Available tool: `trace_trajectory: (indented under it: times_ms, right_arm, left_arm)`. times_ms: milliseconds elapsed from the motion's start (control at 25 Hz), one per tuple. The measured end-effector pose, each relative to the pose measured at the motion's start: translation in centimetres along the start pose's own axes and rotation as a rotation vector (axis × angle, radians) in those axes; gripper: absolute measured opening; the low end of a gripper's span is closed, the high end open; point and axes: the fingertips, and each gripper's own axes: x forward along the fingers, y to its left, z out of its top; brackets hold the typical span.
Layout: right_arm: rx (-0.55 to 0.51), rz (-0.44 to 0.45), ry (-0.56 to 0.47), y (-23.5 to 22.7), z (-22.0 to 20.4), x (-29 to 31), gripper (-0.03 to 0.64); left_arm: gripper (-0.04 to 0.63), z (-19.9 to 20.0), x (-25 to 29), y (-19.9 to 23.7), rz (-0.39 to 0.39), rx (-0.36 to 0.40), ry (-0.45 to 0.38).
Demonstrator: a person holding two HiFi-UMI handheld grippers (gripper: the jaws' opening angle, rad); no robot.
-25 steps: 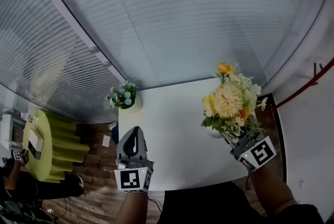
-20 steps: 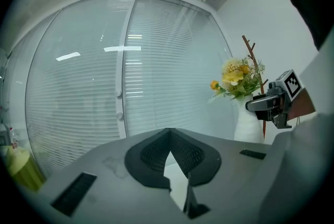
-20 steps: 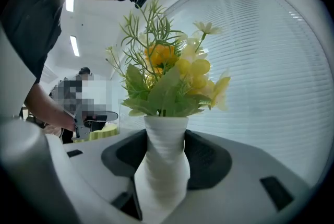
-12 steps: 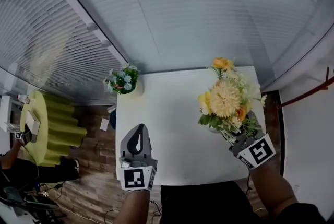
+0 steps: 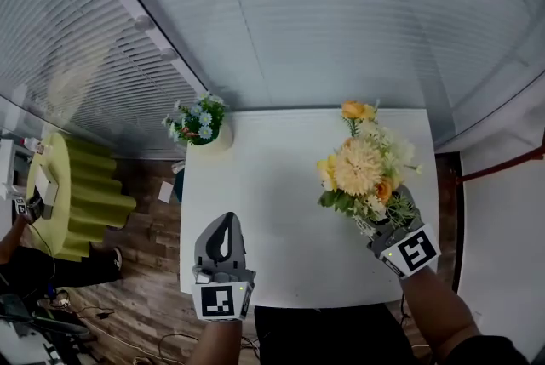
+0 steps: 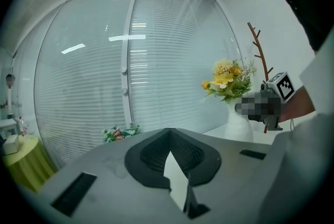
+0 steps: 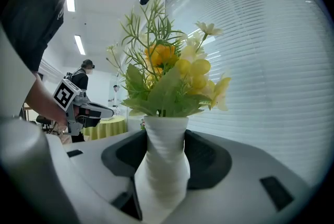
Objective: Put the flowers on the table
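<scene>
A white vase (image 7: 164, 165) of yellow and orange flowers (image 5: 358, 172) is held upright, with my right gripper (image 5: 383, 223) shut on its narrow waist, over the right side of the white table (image 5: 272, 185). The bouquet hides most of the vase in the head view. The left gripper view shows the vase (image 6: 239, 122) with its base close to the tabletop; I cannot tell whether it touches. My left gripper (image 5: 220, 237) is shut and holds nothing, over the table's near left edge. It appears in the right gripper view as the left gripper (image 7: 86, 112).
A small pot of blue and white flowers (image 5: 197, 121) stands at the table's far left corner. Window blinds (image 5: 324, 14) run behind the table. A yellow-green round table (image 5: 72, 202) and a person (image 5: 17, 253) are on the wooden floor at left. A red branch stand (image 6: 258, 56) is at right.
The head view has swung, so the table sits more to the middle. My right gripper with the vase has shifted slightly left and nearer. The left gripper sits lower in view, still shut.
</scene>
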Motion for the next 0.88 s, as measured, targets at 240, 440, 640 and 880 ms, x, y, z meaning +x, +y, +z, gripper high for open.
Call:
trace_trajectory:
  times_ms: [240,440,640,880]
  right_arm:
    - [-0.002,0.0,0.004,-0.1,-0.9,0.2,0.239]
    - [-0.003,-0.003,-0.006,-0.1,-1.9,0.6,0.239]
    - [0.002,-0.01,0.006,-0.3,-2.9,0.6,0.239]
    - [-0.019,-0.015,-0.028,0.1,-2.7,0.4,0.239]
  left_arm:
    - [-0.005,-0.2,-1.2,0.4,0.032,-0.004,0.021]
    - [-0.005,0.0,-1.2,0.5,0.036,0.014,0.023]
    - [-0.005,-0.2,-1.1,0.3,0.029,0.024,0.04]
    - [-0.005,0.1,-1.4,0.0,0.033,0.029,0.044]
